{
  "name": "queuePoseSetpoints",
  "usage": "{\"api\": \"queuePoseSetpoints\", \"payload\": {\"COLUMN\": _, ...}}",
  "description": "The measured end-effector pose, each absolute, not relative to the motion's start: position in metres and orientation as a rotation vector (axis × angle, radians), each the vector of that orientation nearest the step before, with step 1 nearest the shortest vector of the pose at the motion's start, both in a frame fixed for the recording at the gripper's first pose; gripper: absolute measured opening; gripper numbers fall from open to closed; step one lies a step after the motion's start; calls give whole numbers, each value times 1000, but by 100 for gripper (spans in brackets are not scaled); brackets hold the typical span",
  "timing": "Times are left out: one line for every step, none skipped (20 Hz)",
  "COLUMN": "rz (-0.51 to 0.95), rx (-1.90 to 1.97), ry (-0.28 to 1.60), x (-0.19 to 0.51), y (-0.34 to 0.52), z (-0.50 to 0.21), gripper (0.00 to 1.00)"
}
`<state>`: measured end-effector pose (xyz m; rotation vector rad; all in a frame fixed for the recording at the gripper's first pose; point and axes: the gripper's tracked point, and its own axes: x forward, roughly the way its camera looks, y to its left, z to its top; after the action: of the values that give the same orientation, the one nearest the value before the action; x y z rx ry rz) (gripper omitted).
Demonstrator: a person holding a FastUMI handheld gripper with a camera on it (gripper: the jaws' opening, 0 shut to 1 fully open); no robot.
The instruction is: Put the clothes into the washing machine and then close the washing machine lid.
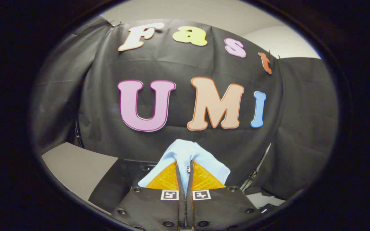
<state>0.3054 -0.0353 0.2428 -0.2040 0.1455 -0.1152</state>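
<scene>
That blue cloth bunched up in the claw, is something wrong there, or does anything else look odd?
Nothing stands out. The claw is shut on the light blue garment, which bulges above its fingers and drapes beside them. It hangs in front of the booth's black wall.

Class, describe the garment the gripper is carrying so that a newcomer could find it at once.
Start at the black cloth wall of the booth and look down to the gripper. Its two fingers are shut on a light blue garment, which bunches up above them and drapes to either side. It is the only pale, soft thing against the dark cloth.
</scene>
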Motion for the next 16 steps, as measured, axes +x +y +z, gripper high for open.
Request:
{"api": "queuePoseSetpoints", "payload": {"rz": -102, "rx": -179, "ry": 169, "x": 309, "y": -35, "z": 229, "gripper": 1}}
{"api": "queuePoseSetpoints", "payload": {"rz": -79, "rx": -165, "ry": 189, "x": 314, "y": -33, "z": 217, "gripper": 1}}
{"api": "queuePoseSetpoints", "payload": {"rz": -57, "rx": -169, "ry": 214, "x": 317, "y": -31, "z": 204, "gripper": 1}}
{"api": "queuePoseSetpoints", "payload": {"rz": -42, "rx": -183, "ry": 236, "x": 319, "y": -30, "z": 192, "gripper": 1}}
{"api": "queuePoseSetpoints", "payload": {"rz": -32, "rx": -200, "ry": 253, "x": 322, "y": -31, "z": 183, "gripper": 1}}
{"api": "queuePoseSetpoints", "payload": {"rz": -27, "rx": -223, "ry": 263, "x": 325, "y": -29, "z": 175, "gripper": 1}}
{"api": "queuePoseSetpoints", "payload": {"rz": -26, "rx": -243, "ry": 270, "x": 329, "y": -27, "z": 166, "gripper": 1}}
{"api": "queuePoseSetpoints", "payload": {"rz": -22, "rx": -258, "ry": 276, "x": 332, "y": -25, "z": 157, "gripper": 1}}
{"api": "queuePoseSetpoints", "payload": {"rz": -15, "rx": -256, "ry": 285, "x": 335, "y": -23, "z": 147, "gripper": 1}}
{"api": "queuePoseSetpoints", "payload": {"rz": -12, "rx": -250, "ry": 291, "x": 338, "y": -21, "z": 136, "gripper": 1}}
{"api": "queuePoseSetpoints", "payload": {"rz": -11, "rx": -236, "ry": 302, "x": 341, "y": -18, "z": 124, "gripper": 1}}
{"api": "queuePoseSetpoints", "payload": {"rz": -6, "rx": -221, "ry": 320, "x": 346, "y": -16, "z": 112, "gripper": 1}}
{"api": "queuePoseSetpoints", "payload": {"rz": -5, "rx": -213, "ry": 333, "x": 349, "y": -13, "z": 100, "gripper": 1}}
{"api": "queuePoseSetpoints", "payload": {"rz": -7, "rx": -214, "ry": 343, "x": 352, "y": -10, "z": 89, "gripper": 1}}
{"api": "queuePoseSetpoints", "payload": {"rz": -8, "rx": -217, "ry": 357, "x": 355, "y": -9, "z": 77, "gripper": 1}}
{"api": "queuePoseSetpoints", "payload": {"rz": -14, "rx": -218, "ry": 374, "x": 358, "y": -10, "z": 65, "gripper": 1}}
